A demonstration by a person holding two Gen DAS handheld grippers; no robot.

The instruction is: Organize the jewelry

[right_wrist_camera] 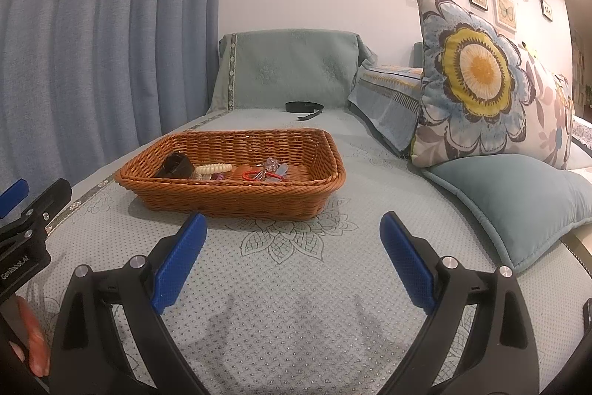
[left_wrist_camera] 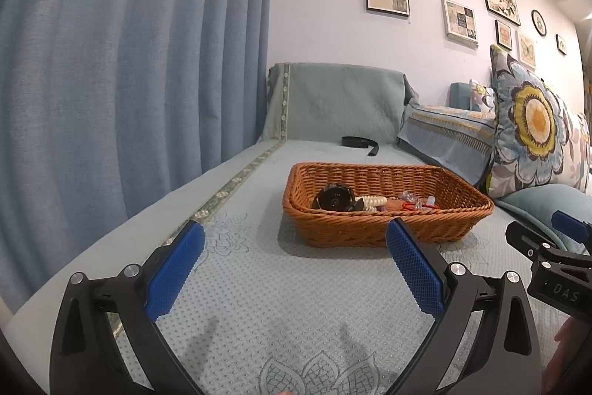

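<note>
A brown wicker basket (left_wrist_camera: 384,206) is set on a pale green patterned sofa cover (left_wrist_camera: 259,302). Inside it, jewelry is gathered toward one end: a black watch (left_wrist_camera: 335,198), a cream spiral hair tie (left_wrist_camera: 372,200), a red band (right_wrist_camera: 255,176) and clear crystal pieces (right_wrist_camera: 273,166). The left gripper (left_wrist_camera: 296,243) and the right gripper (right_wrist_camera: 292,232) are held just short of the basket, each with its blue-padded jaws spread apart and nothing held between them. A black strap (right_wrist_camera: 304,107) is seen beyond the basket, and a floral cushion (right_wrist_camera: 477,80) is propped to the right.
</note>
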